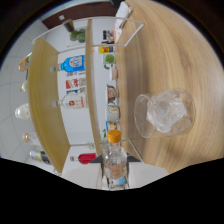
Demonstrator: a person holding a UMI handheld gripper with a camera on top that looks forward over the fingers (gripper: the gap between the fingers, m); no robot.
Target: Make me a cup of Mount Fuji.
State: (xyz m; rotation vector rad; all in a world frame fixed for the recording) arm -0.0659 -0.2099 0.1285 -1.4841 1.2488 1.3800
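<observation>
A small clear bottle with an orange cap sits between my fingers, and my gripper is shut on it. Only the dark tips of the fingers show beside the bottle; the rest is hidden. The whole view is rolled on its side, so the bottle lies level rather than upright, with its cap on. A clear glass filled with ice cubes stands on the wooden counter, ahead of the fingers and off to the right of the bottle's cap.
Beyond the bottle stands a wooden shelf unit with several bottles, among them a blue one and a clear one with a red label. Small jars line the shelf edge beside the counter. A red object lies near the left finger.
</observation>
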